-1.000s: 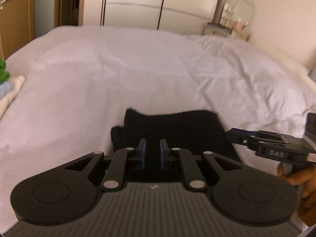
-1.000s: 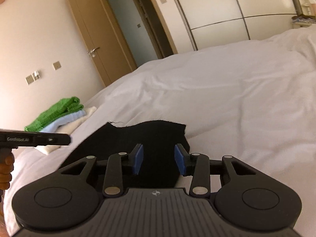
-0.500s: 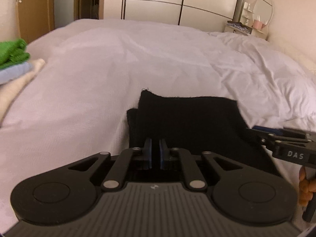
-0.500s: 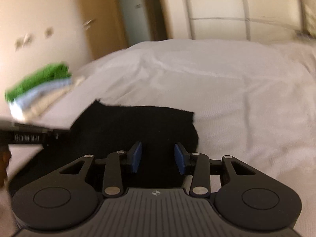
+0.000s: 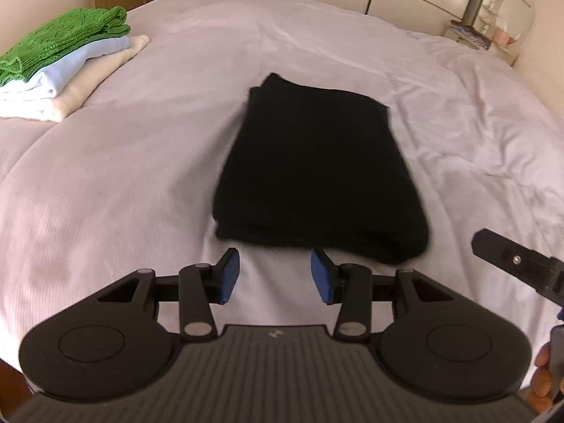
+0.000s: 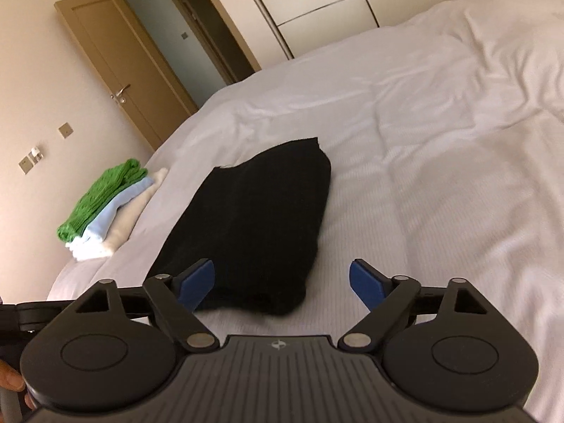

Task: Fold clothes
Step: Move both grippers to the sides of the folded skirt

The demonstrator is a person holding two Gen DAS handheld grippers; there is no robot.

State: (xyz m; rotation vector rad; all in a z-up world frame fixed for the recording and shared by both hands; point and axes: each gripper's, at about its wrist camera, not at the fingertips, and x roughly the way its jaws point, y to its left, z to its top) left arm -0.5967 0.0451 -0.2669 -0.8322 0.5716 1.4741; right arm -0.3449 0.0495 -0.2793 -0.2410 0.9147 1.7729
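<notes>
1. While both sets of jaws are opening, empty, the left gripper (image 5: 276, 275) and right gripper (image 6: 282, 282) sit near the folded black garment (image 5: 317, 172) on the bed (image 5: 123, 162).
2. Risk: a finger snagging the near edge undoes the fold.

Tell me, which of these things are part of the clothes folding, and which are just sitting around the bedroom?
Part of the job:
black garment, folded on the bed
stack of folded clothes
left gripper, opening, nothing between its jaws
right gripper, opening, empty

Just there:
round mirror
door
wardrobe
</notes>
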